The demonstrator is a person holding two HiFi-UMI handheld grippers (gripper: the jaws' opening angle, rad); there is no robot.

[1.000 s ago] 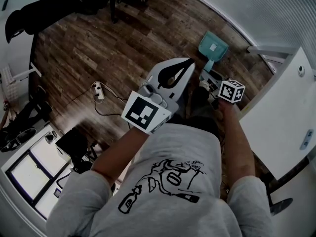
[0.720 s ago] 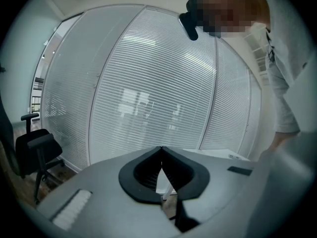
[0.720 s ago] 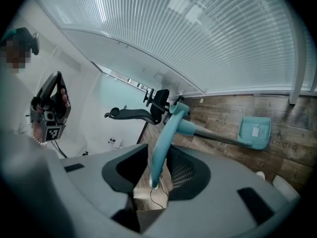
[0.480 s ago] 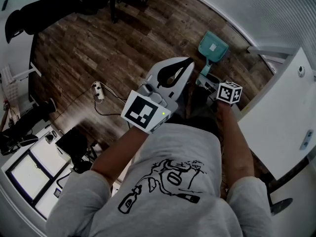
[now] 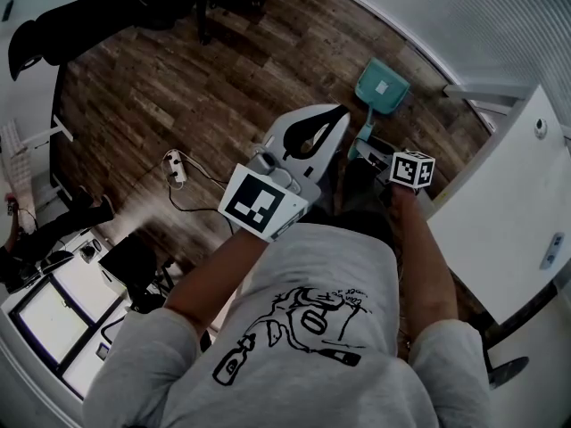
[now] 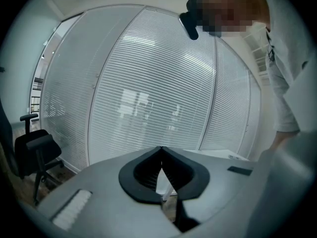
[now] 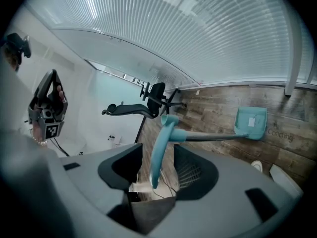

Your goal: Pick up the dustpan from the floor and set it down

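Note:
The teal dustpan [image 5: 384, 87] rests with its pan on the wooden floor by the blinds, its long handle [image 5: 367, 127] rising toward me. In the right gripper view the pan [image 7: 251, 123] lies far right and the teal grip [image 7: 159, 148] runs between my jaws. My right gripper [image 7: 157, 155] has just been opening. Its pads stand clear of the grip on both sides, so it is open around the handle. My left gripper [image 5: 335, 112] hangs beside it at the left, tips together [image 6: 161, 148], shut on nothing.
A white desk [image 5: 508, 212] stands close at the right and the blinds wall [image 5: 464, 16] beyond the pan. A black office chair [image 5: 89, 16], a power strip with cable [image 5: 176, 163] and screens [image 5: 53, 319] lie to the left. A person in white [image 6: 290, 83] stands nearby.
My right gripper has dropped slightly and drifted left, with the dustpan handle still between its jaws. The left gripper has held still. Someone's feet have come into view at the left edge.

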